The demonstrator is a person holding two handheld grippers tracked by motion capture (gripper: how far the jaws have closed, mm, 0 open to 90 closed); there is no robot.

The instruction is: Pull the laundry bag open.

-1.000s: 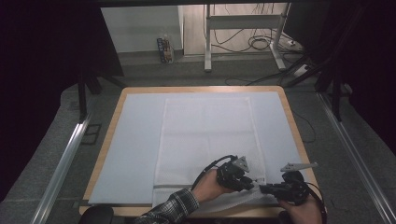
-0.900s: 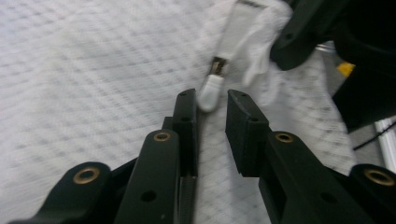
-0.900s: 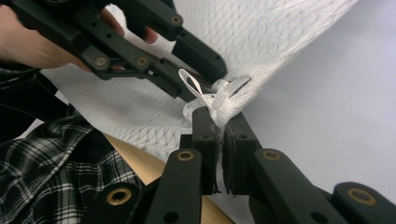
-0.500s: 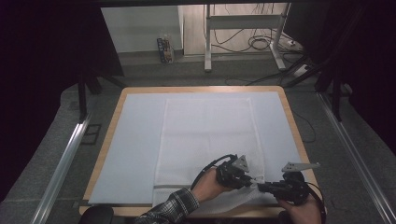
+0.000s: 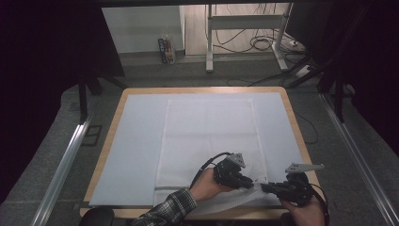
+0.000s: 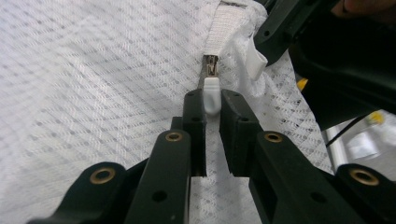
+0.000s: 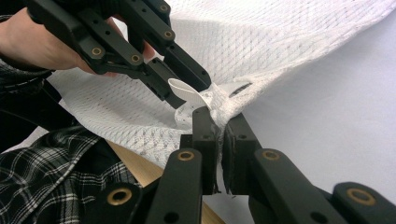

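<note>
A: Quick pass. What's on the table?

B: White mesh laundry bag (image 5: 209,136), flat on a pale sheet (image 5: 136,141) over the wooden table (image 5: 115,111). Near right corner of the bag is lifted and bunched, close to the table's near edge.

A: Left gripper?

B: Left gripper (image 6: 212,100) has the white zipper pull (image 6: 211,93) between its jaw tips. Metal slider (image 6: 211,65) sits just past the tips, at the end of the white zipper tape (image 6: 229,23). Jaws have just been closing, then steadied; pads sit against the pull on both sides, so it's gripping the pull.

A: Confirmed from elsewhere?

B: Right gripper view shows the same thing: the left gripper's tips (image 7: 180,91) pinch the white tab, hand (image 7: 28,42) behind it, plaid sleeve (image 7: 51,172) below.

A: Right gripper?

B: Right gripper (image 7: 217,119) is clamped on the bunched mesh corner right beside the zipper end. Jaws nearly together, fabric squeezed between them.

A: How do they sit to each other?

B: Tips almost touching, facing each other at the bag's corner. In the high view left gripper (image 5: 244,181) is left of the right gripper (image 5: 268,187), both near the table's near edge.

A: Rest of the bag?

B: Lies spread out flat away from the person, mid-table.
</note>
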